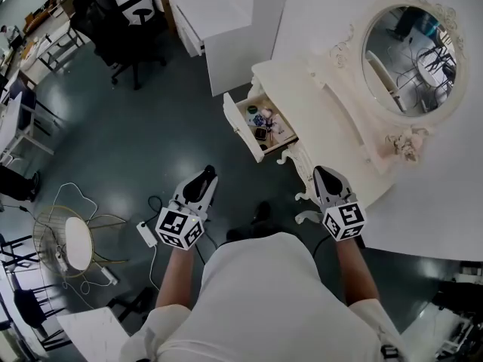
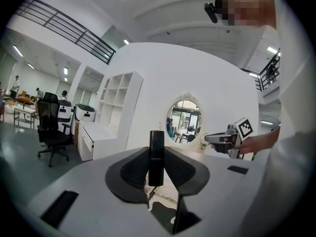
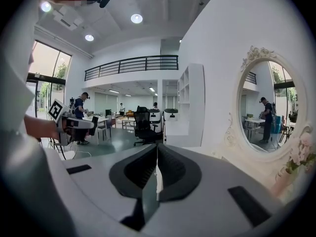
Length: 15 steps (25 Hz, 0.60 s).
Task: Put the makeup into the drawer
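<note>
Black makeup tube (image 2: 156, 157) stands pinched upright in the left gripper's (image 1: 202, 176) jaws, out over the dark floor (image 1: 151, 142), apart from the drawer (image 1: 243, 130). The drawer hangs open under the white tabletop's (image 1: 317, 111) front edge, its front panel facing that gripper, with small makeup bits (image 1: 264, 123) inside. The right gripper (image 1: 326, 173), jaws pressed together on nothing, hovers by the tabletop's near corner. An oval mirror (image 1: 411, 59) stands behind, and a wire stool (image 1: 75, 240) and power strip (image 1: 146, 234) sit on the floor to the left.

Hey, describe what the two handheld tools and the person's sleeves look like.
The left tool and the right tool both have pale grey bodies, with dark textured pads that taper to a point. Each carries a white cube printed with black square markers at its rear. The person wears a white short-sleeved shirt.
</note>
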Each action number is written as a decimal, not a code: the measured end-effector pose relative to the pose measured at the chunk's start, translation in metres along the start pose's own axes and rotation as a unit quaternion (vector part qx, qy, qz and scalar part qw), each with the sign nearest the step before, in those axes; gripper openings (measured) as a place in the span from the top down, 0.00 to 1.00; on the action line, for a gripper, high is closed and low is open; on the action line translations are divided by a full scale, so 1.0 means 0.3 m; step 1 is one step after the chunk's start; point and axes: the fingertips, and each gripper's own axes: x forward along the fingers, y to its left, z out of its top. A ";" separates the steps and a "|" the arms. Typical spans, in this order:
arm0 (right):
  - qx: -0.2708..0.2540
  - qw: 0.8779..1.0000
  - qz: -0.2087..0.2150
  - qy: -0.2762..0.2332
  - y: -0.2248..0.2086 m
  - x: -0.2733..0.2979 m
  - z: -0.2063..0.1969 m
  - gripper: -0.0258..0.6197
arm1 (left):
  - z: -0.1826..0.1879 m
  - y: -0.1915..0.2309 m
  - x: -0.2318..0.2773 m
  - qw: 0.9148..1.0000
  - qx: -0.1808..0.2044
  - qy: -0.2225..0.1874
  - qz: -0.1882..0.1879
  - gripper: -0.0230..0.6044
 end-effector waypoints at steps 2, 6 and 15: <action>0.001 1.000 0.007 0.002 -0.027 0.035 0.007 0.91 | 0.011 0.008 0.034 1.000 0.002 0.002 0.004 0.80; 0.006 1.000 0.018 0.007 -0.096 0.113 0.013 0.91 | 0.034 0.022 0.117 1.000 0.004 0.005 0.010 0.80; 0.010 0.999 0.048 0.015 -0.237 0.275 0.027 0.91 | 0.065 0.078 0.296 0.999 0.002 0.010 0.037 0.80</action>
